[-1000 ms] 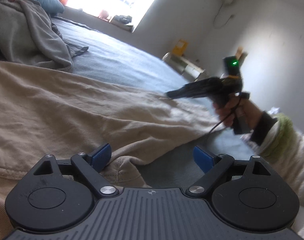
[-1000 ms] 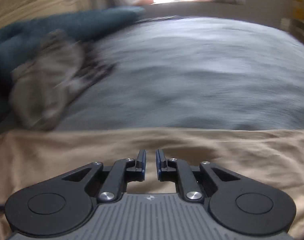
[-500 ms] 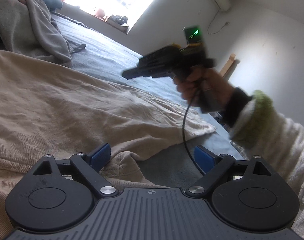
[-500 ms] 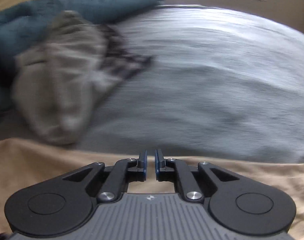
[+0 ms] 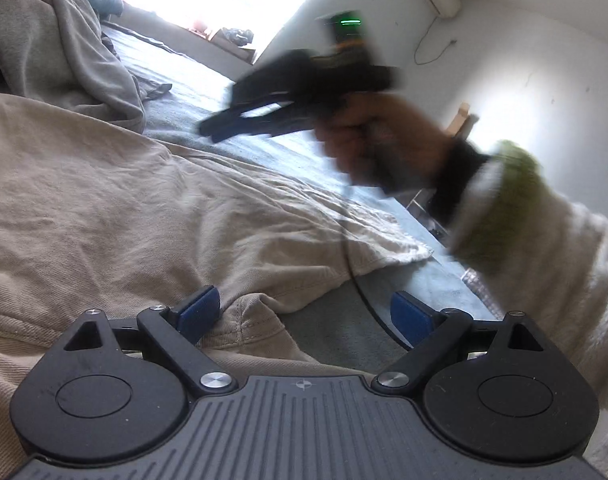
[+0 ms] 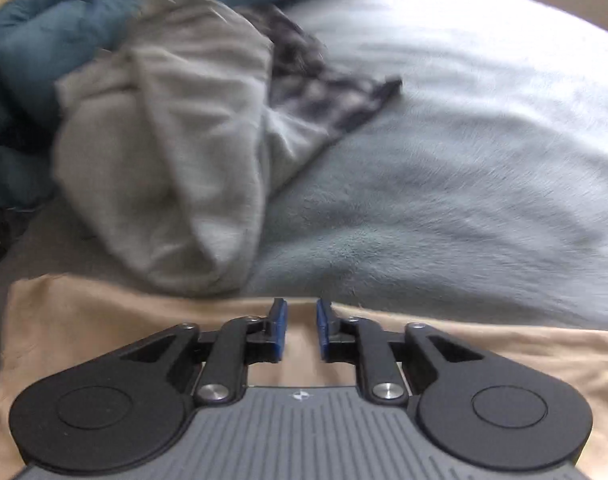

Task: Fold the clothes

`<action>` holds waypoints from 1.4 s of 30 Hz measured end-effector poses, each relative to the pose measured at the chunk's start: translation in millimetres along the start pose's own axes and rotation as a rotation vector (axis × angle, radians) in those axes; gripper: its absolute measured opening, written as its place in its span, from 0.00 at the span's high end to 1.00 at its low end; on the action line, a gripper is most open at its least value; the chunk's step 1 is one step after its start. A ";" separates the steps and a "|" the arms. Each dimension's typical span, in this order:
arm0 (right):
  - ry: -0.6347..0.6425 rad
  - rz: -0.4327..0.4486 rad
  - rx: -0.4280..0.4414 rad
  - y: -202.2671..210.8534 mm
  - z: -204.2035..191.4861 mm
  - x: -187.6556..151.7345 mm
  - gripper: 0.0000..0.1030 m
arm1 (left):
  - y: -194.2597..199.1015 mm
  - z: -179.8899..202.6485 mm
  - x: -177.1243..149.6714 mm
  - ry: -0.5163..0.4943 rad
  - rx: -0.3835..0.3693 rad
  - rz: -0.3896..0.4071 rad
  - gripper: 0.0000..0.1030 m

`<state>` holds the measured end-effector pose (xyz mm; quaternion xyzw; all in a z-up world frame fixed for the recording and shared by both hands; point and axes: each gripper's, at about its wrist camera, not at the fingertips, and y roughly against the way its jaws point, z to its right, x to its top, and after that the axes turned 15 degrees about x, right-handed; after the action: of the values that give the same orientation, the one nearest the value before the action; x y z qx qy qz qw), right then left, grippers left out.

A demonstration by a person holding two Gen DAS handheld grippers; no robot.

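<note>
Daylight from a window washes over a bed (image 5: pixel 239 152) covered in a grey-blue fleece blanket, with white walls behind. At far left a grey sweatshirt (image 5: pixel 51 40) lies heaped against a blue duvet (image 6: pixel 63 28), a dark checked garment (image 6: pixel 316 80) poking out from under it. In front of the heap the tan trousers (image 5: pixel 103 200) lie spread across the bed, wrinkled, one leg hem (image 5: pixel 396 248) reaching toward the right.

The left claw (image 5: pixel 304 314) sits low over a bunched fold of the trousers, its jaws wide and its blue pads (image 5: pixel 199 310) gripping nothing, though the left one is just beside the fold. Further right, the right claw (image 5: pixel 239 124) hangs in the air above the trousers, blurred, held by a hand (image 5: pixel 384 148) in a fluffy white and green sleeve (image 5: pixel 524 240). In its own view the jaws are narrow and opening, with tan cloth below them but nothing pinched.

Judging from this, neither claw has the cloth, so a fold started now could drag only one layer or skew the leg. The cable (image 5: pixel 356 280) hanging from the right claw could snag on the fabric. The loose heap nearby might get caught in a sweep.

No readable brand, label or writing shows; only a green light on the right claw.
</note>
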<state>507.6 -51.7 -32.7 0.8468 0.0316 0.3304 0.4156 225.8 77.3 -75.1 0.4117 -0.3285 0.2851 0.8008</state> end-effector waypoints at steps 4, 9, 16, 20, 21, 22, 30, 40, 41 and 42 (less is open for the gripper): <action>0.037 -0.127 -0.062 32.9 12.3 -24.8 0.80 | -0.2 0.1 -0.4 0.000 -0.002 -0.001 0.09; -0.181 0.018 -0.195 27.9 101.2 -29.5 0.97 | -1.8 -0.8 -0.8 0.000 -0.003 -0.001 0.09; -0.288 0.221 -0.233 118.1 152.6 -33.9 0.83 | -1.4 -0.7 -0.9 0.005 -0.007 -0.003 0.08; -0.310 0.067 -0.327 123.2 181.0 -46.7 0.78 | -1.3 -0.7 -0.6 0.001 -0.005 -0.002 0.08; -0.345 0.093 -0.349 118.2 198.4 -48.2 0.79 | -1.0 -0.5 -0.6 0.000 -0.005 -0.001 0.08; -0.380 0.130 -0.366 113.1 216.3 -49.5 0.81 | -0.9 -0.7 -0.7 -0.001 -0.005 0.000 0.08; -0.491 0.429 -0.398 191.6 257.2 -59.3 0.78 | -3.1 -2.6 0.1 0.007 -0.011 0.000 0.08; -0.671 0.449 -0.479 243.1 337.6 -128.3 1.00 | -4.0 -4.0 0.2 0.012 -0.017 0.001 0.08; -0.729 0.518 -0.558 255.7 345.2 -134.4 1.00 | -4.1 -4.4 0.4 0.013 -0.019 0.001 0.08; -0.732 0.532 -0.641 263.2 346.2 -135.9 0.90 | -4.1 -4.8 0.5 0.014 -0.020 0.000 0.07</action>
<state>546.3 -504.4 -65.4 0.7163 -0.4319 0.1013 0.5386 230.6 79.4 -78.8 0.4017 -0.3258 0.2849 0.8071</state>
